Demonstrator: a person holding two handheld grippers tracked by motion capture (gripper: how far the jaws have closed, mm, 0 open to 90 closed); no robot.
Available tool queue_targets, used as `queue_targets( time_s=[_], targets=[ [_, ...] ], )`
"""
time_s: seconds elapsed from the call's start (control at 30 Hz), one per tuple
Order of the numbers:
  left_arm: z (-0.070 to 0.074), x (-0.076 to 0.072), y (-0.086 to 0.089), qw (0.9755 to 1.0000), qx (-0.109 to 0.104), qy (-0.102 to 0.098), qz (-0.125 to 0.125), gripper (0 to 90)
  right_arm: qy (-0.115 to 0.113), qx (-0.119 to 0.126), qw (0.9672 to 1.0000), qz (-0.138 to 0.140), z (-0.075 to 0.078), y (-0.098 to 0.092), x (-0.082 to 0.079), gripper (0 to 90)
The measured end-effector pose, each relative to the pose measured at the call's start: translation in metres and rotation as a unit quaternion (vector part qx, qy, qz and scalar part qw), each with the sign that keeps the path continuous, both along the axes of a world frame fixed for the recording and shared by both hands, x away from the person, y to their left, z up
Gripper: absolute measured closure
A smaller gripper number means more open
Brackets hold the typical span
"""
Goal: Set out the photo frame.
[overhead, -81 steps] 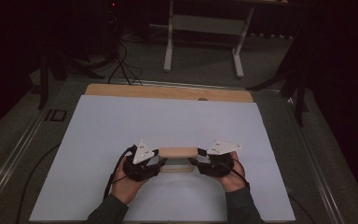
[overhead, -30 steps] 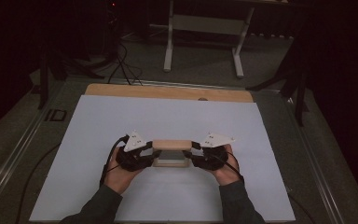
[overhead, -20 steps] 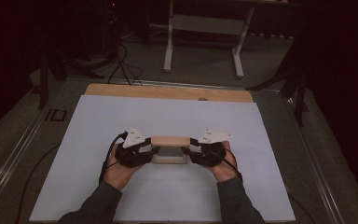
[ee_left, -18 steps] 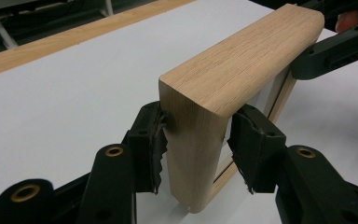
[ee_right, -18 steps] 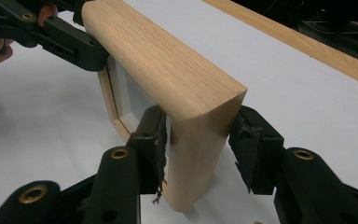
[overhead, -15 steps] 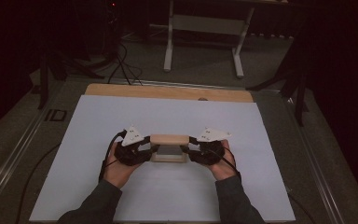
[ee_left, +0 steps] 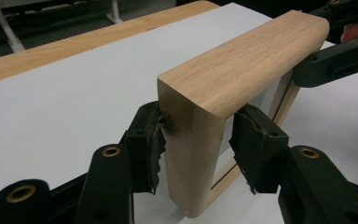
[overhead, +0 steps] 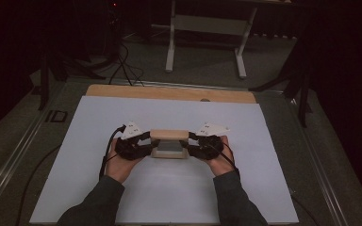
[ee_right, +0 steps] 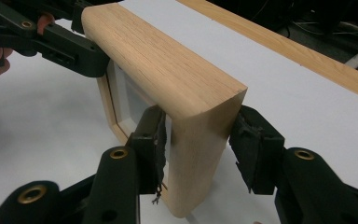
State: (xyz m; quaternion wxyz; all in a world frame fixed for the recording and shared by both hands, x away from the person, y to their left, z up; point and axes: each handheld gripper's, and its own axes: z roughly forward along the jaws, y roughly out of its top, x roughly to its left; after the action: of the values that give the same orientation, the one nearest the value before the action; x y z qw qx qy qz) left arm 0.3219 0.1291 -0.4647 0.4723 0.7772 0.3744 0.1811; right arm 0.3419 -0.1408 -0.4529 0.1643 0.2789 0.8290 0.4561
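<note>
From above, we see a wooden frame [overhead: 169,143] standing on edge on the white sheet [overhead: 122,113] that covers the table, near the middle. Its long axis runs left to right between our two hands, with the left gripper [overhead: 143,143] at one end post, the right gripper [overhead: 194,143] at the other, each equally near.

Looking along the left gripper [ee_left: 198,140], its jaws straddle the near post; one pad touches the wood while the other stands off, so the jaws are released, and they have just been opening.

Looking along the right gripper [ee_right: 200,140], both pads bracket the opposite post [ee_right: 200,154] with a gap on one side, so it too is released.

Compared with a moment ago, the frame has drifted slightly toward the far edge with both hands.
</note>
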Motion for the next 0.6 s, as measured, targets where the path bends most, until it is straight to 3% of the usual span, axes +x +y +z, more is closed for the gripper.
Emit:
queue_targets(
  time_s=[0.6],
  targets=[
    [-0.008,0.016,0.0,0.9998,0.007,0.013,0.014,53.0,0.018,-0.004,0.9998,-0.012,-0.01,0.008,0.02,54.2]
  ],
)
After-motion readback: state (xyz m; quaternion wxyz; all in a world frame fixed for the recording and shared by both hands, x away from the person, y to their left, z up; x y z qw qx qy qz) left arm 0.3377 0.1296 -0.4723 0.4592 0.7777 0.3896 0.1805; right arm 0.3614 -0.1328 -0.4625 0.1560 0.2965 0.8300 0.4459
